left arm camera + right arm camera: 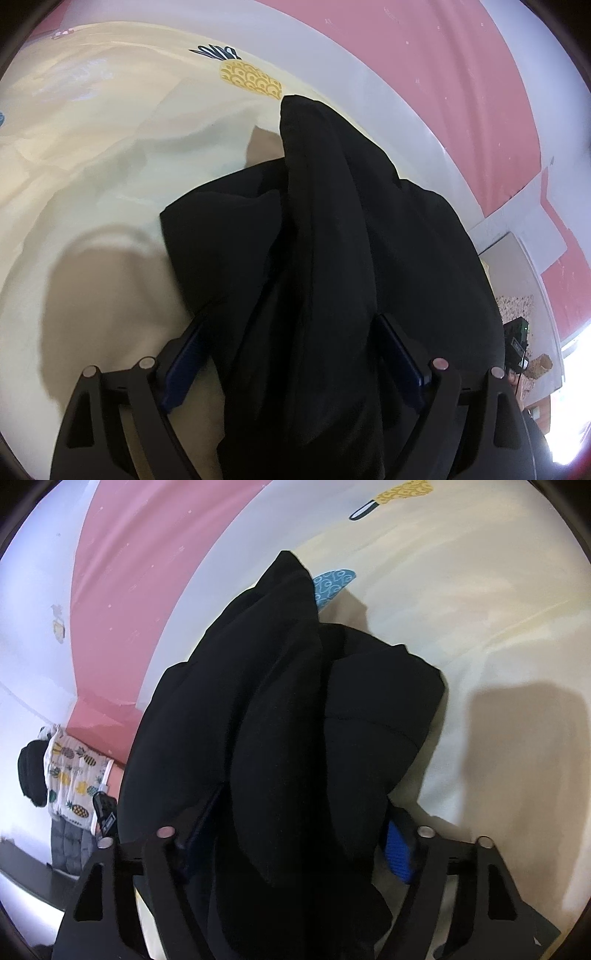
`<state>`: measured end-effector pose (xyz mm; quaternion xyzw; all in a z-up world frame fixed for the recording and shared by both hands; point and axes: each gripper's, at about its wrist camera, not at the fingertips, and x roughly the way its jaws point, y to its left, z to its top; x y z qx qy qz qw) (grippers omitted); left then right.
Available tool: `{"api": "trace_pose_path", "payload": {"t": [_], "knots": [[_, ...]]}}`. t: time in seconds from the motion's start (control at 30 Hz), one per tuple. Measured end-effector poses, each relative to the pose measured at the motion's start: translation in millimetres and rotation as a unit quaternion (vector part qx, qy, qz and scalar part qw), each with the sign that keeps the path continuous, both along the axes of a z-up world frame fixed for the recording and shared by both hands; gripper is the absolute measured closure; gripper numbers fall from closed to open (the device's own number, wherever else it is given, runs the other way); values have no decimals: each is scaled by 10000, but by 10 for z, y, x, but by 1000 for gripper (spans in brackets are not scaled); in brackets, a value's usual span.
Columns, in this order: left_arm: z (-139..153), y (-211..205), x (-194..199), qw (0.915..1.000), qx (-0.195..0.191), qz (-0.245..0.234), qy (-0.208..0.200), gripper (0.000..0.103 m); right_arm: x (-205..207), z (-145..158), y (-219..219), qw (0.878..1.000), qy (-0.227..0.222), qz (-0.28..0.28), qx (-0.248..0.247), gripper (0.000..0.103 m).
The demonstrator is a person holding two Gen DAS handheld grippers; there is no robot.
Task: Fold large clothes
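A large black padded garment (pixel 332 236) lies bunched on a pale yellow bed sheet (pixel 92 147). My left gripper (pixel 291 332) has its jaws wide apart, with a thick fold of the garment passing between the blue pads (pixel 184 354). In the right wrist view the same black garment (pixel 280 716) runs between the wide-apart jaws of my right gripper (pixel 299 812); one blue pad (pixel 397 849) shows, the other is mostly hidden by cloth. I cannot tell whether either gripper is pressing on the fabric.
The sheet carries a pineapple print (pixel 251 77) and a blue print (pixel 332 581). A pink and white wall (pixel 424 74) runs along the bed's far edge. A patterned pillow (pixel 70 775) and dark items sit at the left in the right wrist view.
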<state>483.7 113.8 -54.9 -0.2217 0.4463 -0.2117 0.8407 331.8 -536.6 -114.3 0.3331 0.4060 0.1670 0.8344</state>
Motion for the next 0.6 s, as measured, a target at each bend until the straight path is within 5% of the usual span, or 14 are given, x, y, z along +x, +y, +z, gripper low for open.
{"api": "trace_pose_path", "payload": {"t": [0.17, 0.43, 0.6], "knots": [[34, -67, -6, 9998, 200, -47, -14, 19, -40, 34, 50, 9999, -90, -12, -118, 47], [179, -170, -122, 9987, 472, 43, -205, 57, -98, 159, 147, 9992, -61, -168, -357, 61], [406, -274, -175, 9957, 864, 185, -290, 71, -134, 273, 198, 9986, 2, -364, -385, 68]]}}
